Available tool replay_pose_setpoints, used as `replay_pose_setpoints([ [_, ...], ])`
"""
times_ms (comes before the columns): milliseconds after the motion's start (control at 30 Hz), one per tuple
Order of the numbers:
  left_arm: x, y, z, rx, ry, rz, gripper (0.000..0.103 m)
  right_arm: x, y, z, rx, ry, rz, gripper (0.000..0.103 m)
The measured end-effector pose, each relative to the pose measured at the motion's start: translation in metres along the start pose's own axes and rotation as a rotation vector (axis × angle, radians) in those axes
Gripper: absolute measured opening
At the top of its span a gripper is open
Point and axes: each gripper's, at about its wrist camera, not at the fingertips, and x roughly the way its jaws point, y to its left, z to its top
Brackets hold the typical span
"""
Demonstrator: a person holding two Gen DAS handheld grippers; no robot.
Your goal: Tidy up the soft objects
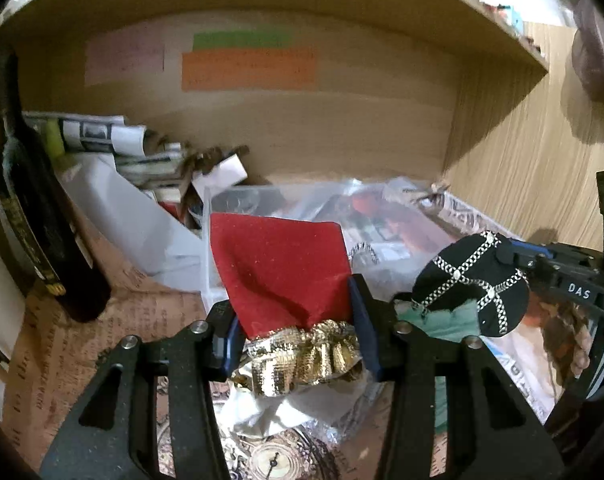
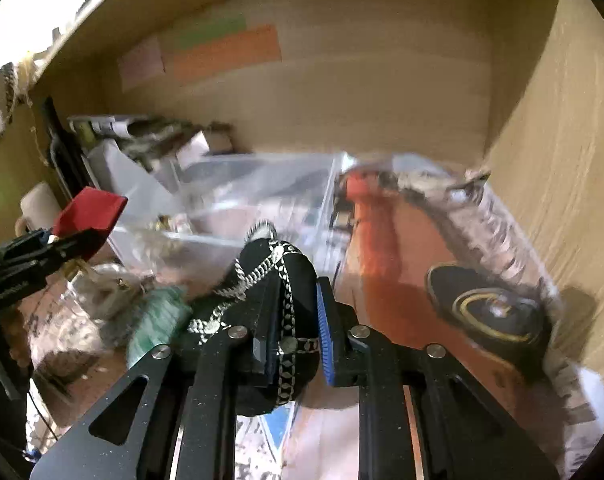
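Red velvet pouch [image 1: 281,268] with a gathered gold-mesh neck, clamped at that neck between the fingers of the left gripper [image 1: 293,340] and held upright in front of a clear plastic box [image 1: 237,196] inside a wooden shelf compartment [image 1: 342,120]. Black fabric pouch [image 2: 277,320], rounded and crossed by silver chain trim with small studs at the crossings, clamped between the blue-padded fingers of the right gripper [image 2: 293,348], raised to the right of the red pouch and apart from it. Below, patterned paper and crumpled plastic. At left, a dark bottle [image 1: 33,216], upright. On the back wall, green and orange labels [image 1: 245,64].
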Motion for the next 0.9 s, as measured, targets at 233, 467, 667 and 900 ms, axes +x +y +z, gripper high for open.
replay_pose_setpoints([
  [233, -0.010, 0.004, 0.020, -0.011, -0.059, 0.013, 0.047, -0.020, 0.004, 0.024, -0.021, -0.107, -0.003, 0.008],
  [467, -0.010, 0.007, 0.030, -0.022, -0.081, 0.022, 0.047, -0.017, 0.005, 0.035, -0.037, -0.110, -0.014, 0.008],
  [667, -0.006, 0.008, 0.023, -0.022, -0.053, 0.024, 0.047, 0.018, -0.024, 0.009, 0.003, 0.031, -0.129, 0.063],
  [900, 0.005, 0.009, 0.014, -0.034, -0.002, 0.020, 0.047, 0.015, -0.062, -0.016, 0.166, 0.115, -0.052, 0.063],
])
